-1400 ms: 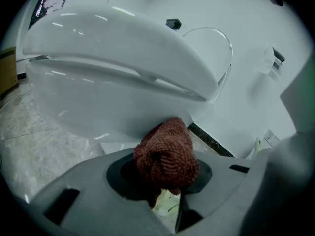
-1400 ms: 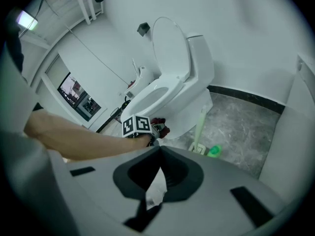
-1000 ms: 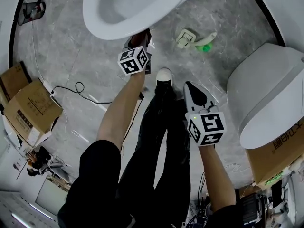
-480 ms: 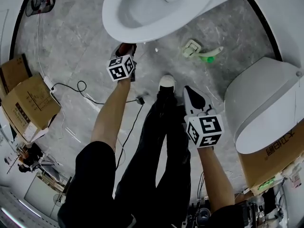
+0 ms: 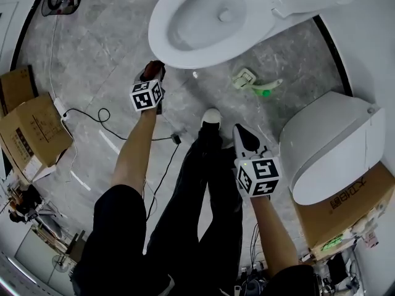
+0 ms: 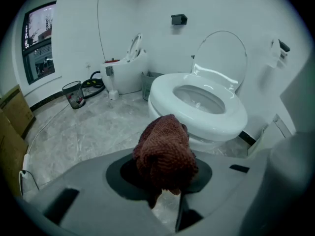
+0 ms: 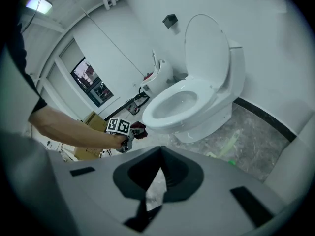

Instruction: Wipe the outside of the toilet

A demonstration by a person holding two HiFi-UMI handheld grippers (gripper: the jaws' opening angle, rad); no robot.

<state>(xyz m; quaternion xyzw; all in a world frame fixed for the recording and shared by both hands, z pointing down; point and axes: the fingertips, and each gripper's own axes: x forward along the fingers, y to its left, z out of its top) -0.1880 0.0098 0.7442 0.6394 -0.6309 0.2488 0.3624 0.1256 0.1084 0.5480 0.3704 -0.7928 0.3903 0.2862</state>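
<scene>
Left claw (image 6: 165,183) clamps brown cloth (image 6: 165,154); right claw (image 7: 158,162) closed, empty.

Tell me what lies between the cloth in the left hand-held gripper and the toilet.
Only a short stretch of bare grey floor. The right gripper view shows the cloth, clamped in the left hand-held gripper, just short of the toilet.

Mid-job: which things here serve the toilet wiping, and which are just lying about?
For the job: toilet; brown cloth, clamped in the left tongs.

Lying about: cardboard boxes; second toilet; floor cable; white-and-green item on the floor; waste bin; right tongs, shut and empty.
</scene>
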